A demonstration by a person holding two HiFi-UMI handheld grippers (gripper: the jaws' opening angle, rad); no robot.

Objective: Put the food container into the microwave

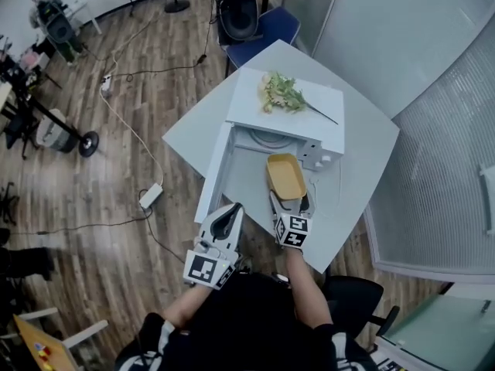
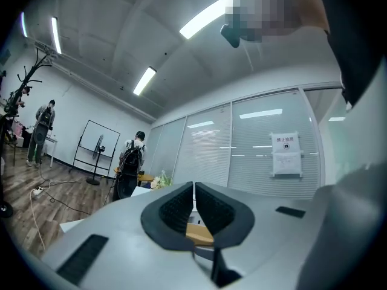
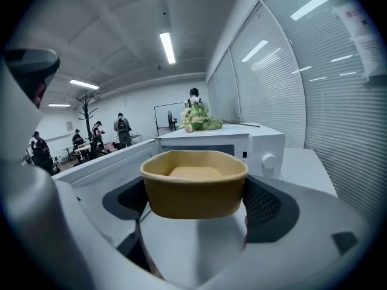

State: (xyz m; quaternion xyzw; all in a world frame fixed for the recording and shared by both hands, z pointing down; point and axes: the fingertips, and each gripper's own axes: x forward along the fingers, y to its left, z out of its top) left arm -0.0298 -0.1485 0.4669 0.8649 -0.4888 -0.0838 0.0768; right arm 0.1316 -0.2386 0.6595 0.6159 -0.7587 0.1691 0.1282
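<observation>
A tan food container [image 1: 285, 175] is held by its near end in my right gripper [image 1: 290, 205], just in front of the white microwave [image 1: 317, 110]. The microwave door [image 1: 213, 171] hangs open to the left and the cavity [image 1: 261, 140] shows behind the container. In the right gripper view the container [image 3: 195, 185] sits between the jaws of the right gripper [image 3: 195, 205], its inside looking bare, with the microwave [image 3: 242, 141] beyond. My left gripper [image 1: 225, 221] is shut on nothing, near the lower end of the door; its pads [image 2: 181, 209] touch each other.
A bunch of flowers [image 1: 284, 93] lies on top of the microwave. The microwave stands on a pale table [image 1: 363, 157] beside glass partition walls. A blue chair [image 1: 267, 28] stands at the table's far corner. Cables and a power strip [image 1: 150, 195] lie on the wooden floor at left.
</observation>
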